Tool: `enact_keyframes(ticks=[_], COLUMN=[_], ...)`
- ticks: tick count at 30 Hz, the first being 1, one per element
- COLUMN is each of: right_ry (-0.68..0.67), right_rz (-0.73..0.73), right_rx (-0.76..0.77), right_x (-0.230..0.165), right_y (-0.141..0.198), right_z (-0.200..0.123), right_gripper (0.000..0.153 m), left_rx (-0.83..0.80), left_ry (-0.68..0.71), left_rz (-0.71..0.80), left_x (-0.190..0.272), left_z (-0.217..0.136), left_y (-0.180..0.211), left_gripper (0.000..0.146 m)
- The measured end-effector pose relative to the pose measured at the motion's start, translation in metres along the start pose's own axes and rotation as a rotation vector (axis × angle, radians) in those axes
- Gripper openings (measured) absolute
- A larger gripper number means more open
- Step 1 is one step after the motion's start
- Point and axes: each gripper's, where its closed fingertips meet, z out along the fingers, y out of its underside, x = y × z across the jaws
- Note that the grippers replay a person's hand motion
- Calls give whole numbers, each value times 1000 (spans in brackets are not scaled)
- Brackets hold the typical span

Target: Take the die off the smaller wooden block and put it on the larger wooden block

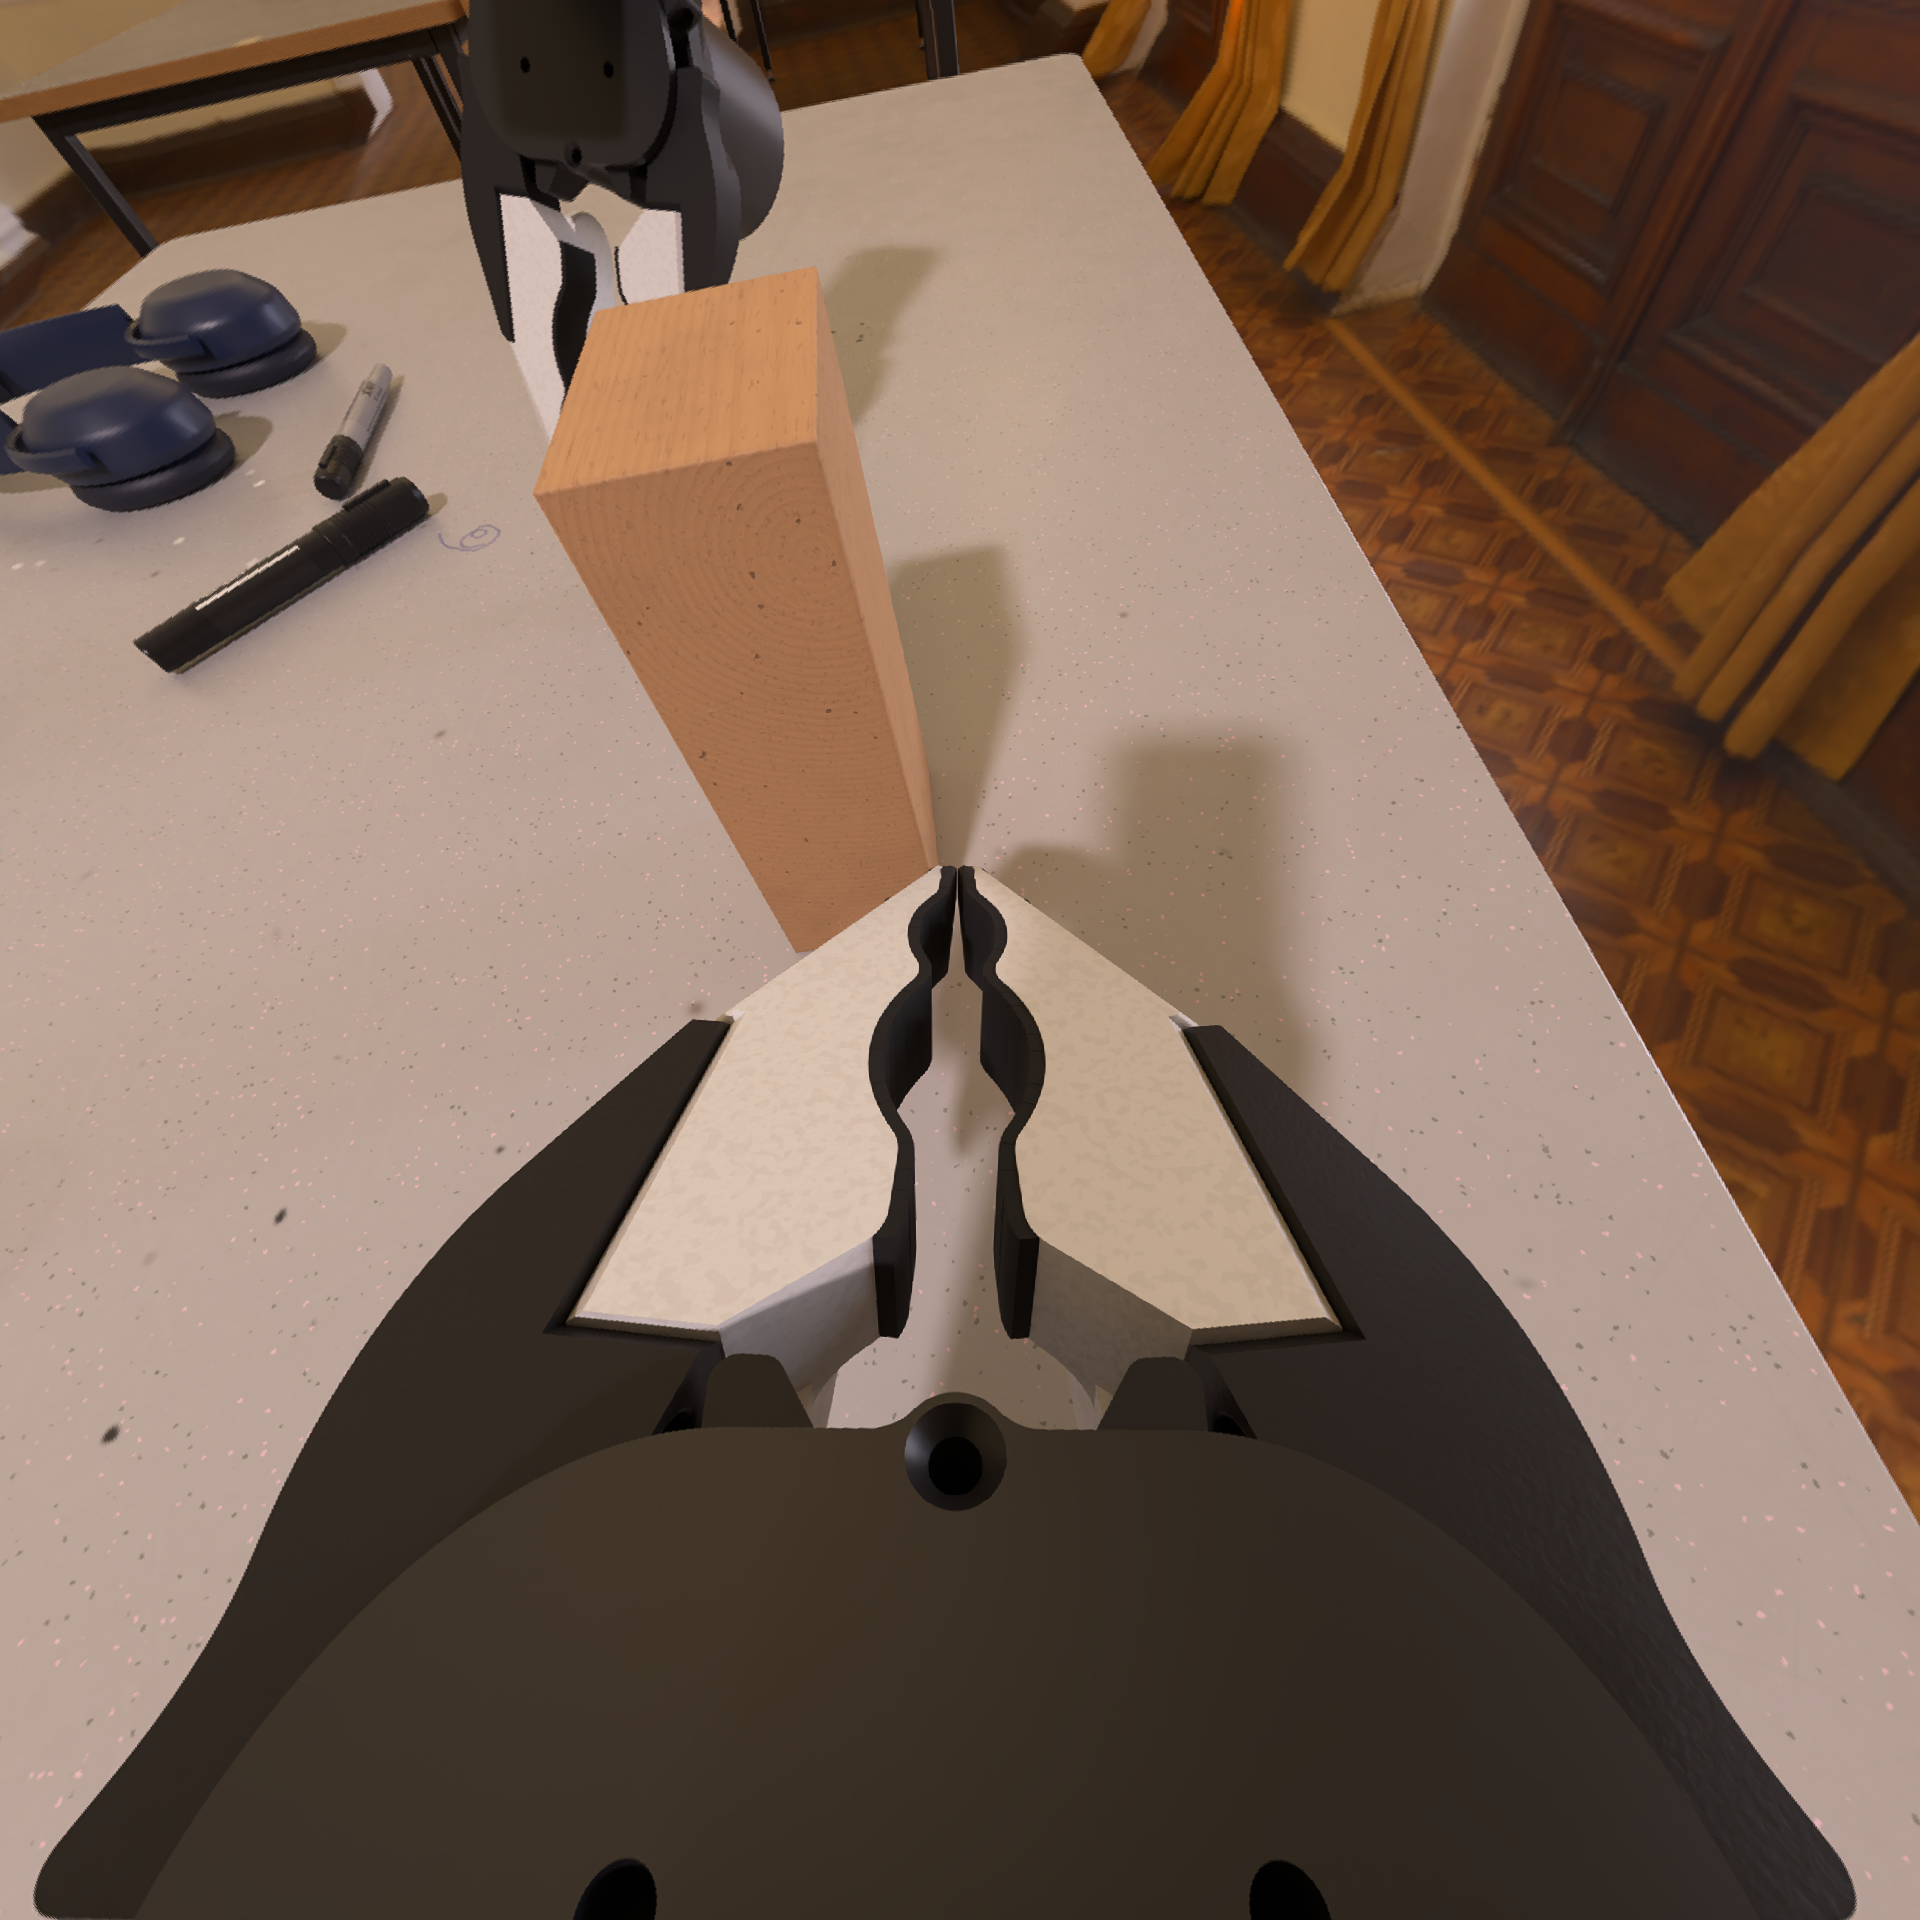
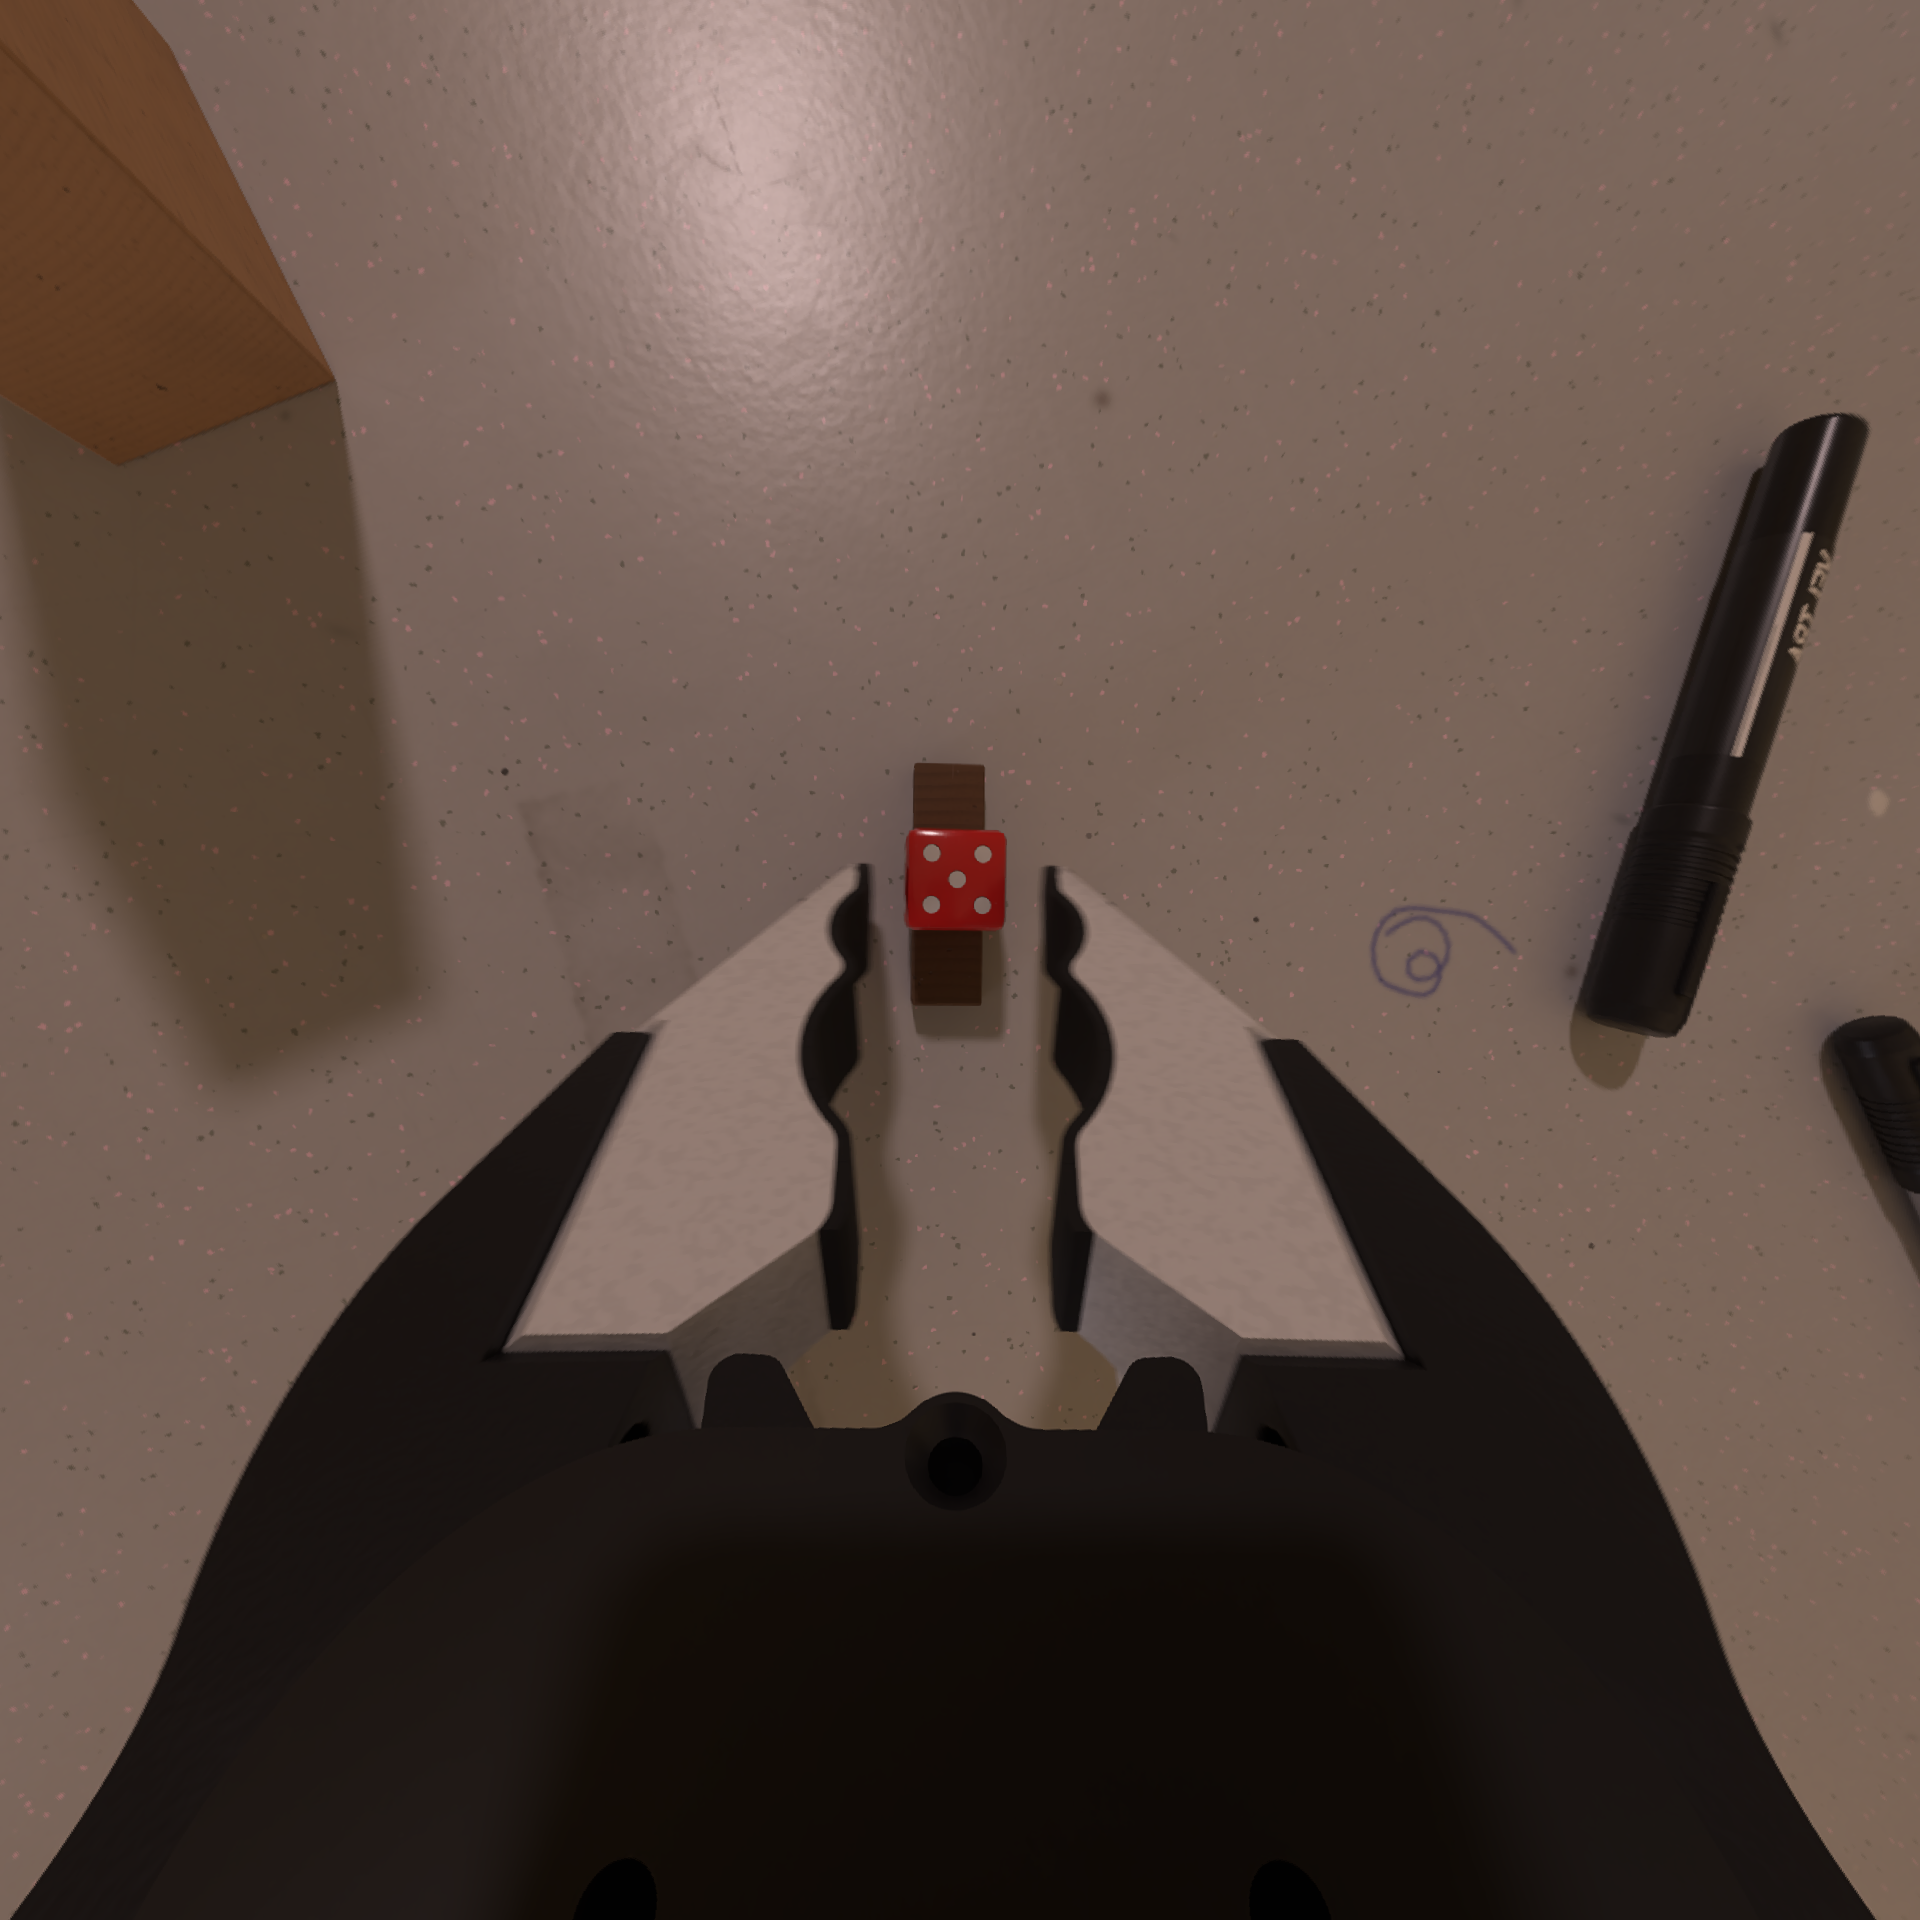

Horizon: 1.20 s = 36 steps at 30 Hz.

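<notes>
Nothing of the task is finished yet, as I judge it: the red die [image 2: 956,879] sits on the smaller wooden block [image 2: 947,970], a dark brown slab lying flat on the speckled table [image 2: 1195,312] at the centre of my right wrist view. The whole carry is left: close on the die, lift it, bring it over to the larger wooden block [image 2: 125,239], and set it down on top.

My right gripper [image 2: 956,883] points nearly straight down at the table, its fingers [image 2: 727,1039] spread with the die in the gap between the tips, a sliver of table showing on each side, so I am not touching it (whether the tips are down level with the die or above it I cannot tell). I read this as the moment just ahead of the pinch.

The larger block fills the upper left corner of that view. In my left wrist view it runs from the centre up toward the top, tall and pale orange, with the right gripper hanging just behind its far end.

My left gripper [image 1: 956,873] is pressed together at the tips, holding nothing, tilted down over the table just beside the block's near corner.

Off to the side lie two black markers [image 2: 1725,727] and a pair of navy headphones [image 1: 156,405], well apart from the die.
</notes>
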Motion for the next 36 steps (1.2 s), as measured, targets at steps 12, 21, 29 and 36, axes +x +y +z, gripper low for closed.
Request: enact_keyframes(ticks=[12, 21, 29, 36], right_ry=[-206, -271, -125, -156], right_rz=[-283, -322, -123, -166], right_rx=[520, 481, 319, 58], right_x=[-109, -136, -93, -125], right_y=[-166, -172, -84, -10], right_z=[-93, -65, -74, -11], right_gripper=[19, 34, 43, 42], left_rx=[-1, -9, -7, -1], left_ry=[-1, -6, -13, -20], left_rz=[3, 32, 38, 29], left_x=[1, 2, 1, -2], left_z=[-1, -2, -2, -1], left_y=[0, -1, -1, -1], left_gripper=[0, 0, 0, 0])
